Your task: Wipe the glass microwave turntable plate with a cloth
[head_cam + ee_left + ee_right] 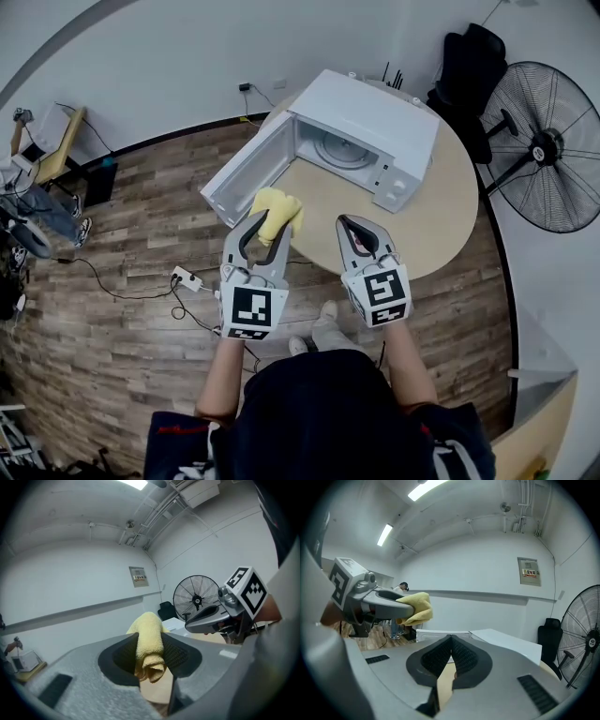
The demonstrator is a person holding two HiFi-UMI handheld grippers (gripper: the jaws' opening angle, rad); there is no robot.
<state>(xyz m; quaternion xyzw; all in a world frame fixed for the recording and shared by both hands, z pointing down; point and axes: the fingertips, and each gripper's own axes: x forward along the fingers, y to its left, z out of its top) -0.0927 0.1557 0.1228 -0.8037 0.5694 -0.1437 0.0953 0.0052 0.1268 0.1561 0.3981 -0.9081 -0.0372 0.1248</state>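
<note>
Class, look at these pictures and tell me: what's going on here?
A person stands at a round table with a gripper in each hand. The left gripper is shut on a yellow cloth; the right gripper is shut and empty. The white microwave stands open, with the glass turntable plate inside, untouched.

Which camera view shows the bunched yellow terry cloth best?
The left gripper view: the yellow cloth fills the centre, pinched between the left gripper's jaws. The head view shows it small from above; the right gripper view shows it sideways, off to the left.
</note>
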